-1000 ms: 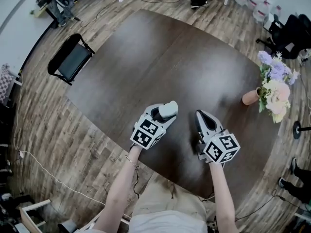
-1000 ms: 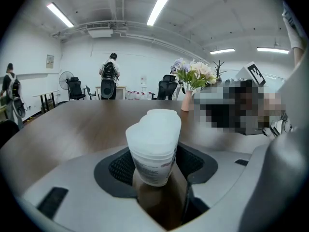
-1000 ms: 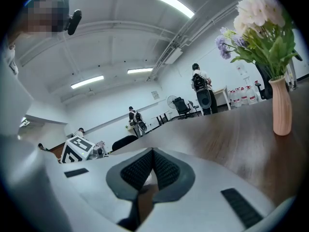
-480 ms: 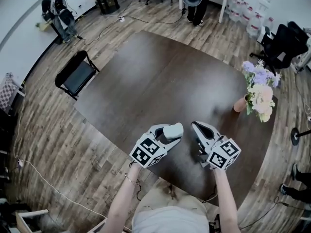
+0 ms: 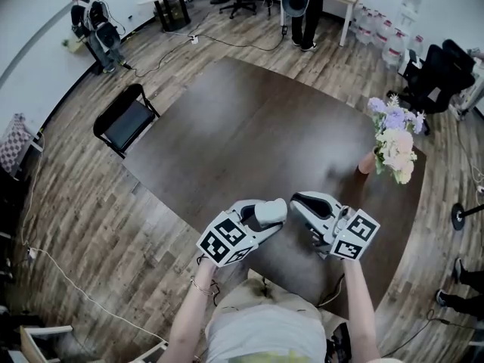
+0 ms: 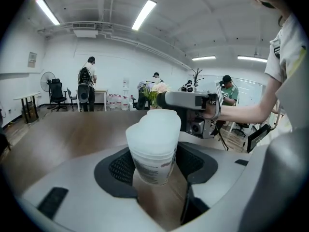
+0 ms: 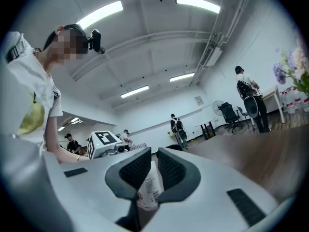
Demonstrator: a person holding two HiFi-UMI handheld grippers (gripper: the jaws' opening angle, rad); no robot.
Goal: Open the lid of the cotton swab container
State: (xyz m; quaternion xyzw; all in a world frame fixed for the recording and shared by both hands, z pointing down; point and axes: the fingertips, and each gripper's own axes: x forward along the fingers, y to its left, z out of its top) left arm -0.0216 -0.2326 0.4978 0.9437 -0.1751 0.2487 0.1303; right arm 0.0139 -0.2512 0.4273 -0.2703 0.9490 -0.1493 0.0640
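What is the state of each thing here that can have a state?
Left gripper: shut on the container.
Lid: on, closed.
Right gripper: jaws nearly together, close to the lid.
Vase: upright, flowers in it.
Chair: unfolded, nobody on it.

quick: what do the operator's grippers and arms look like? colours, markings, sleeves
Both left gripper and right gripper are light grey shells with dark mesh-textured pads; each carries a white cube of black square markers. Forearms bare, thin bracelet on left wrist.

Showing frosted translucent plastic on the cotton swab container (image 6: 153,144), smooth, faintly glossy dark wood on the bench (image 5: 249,119).
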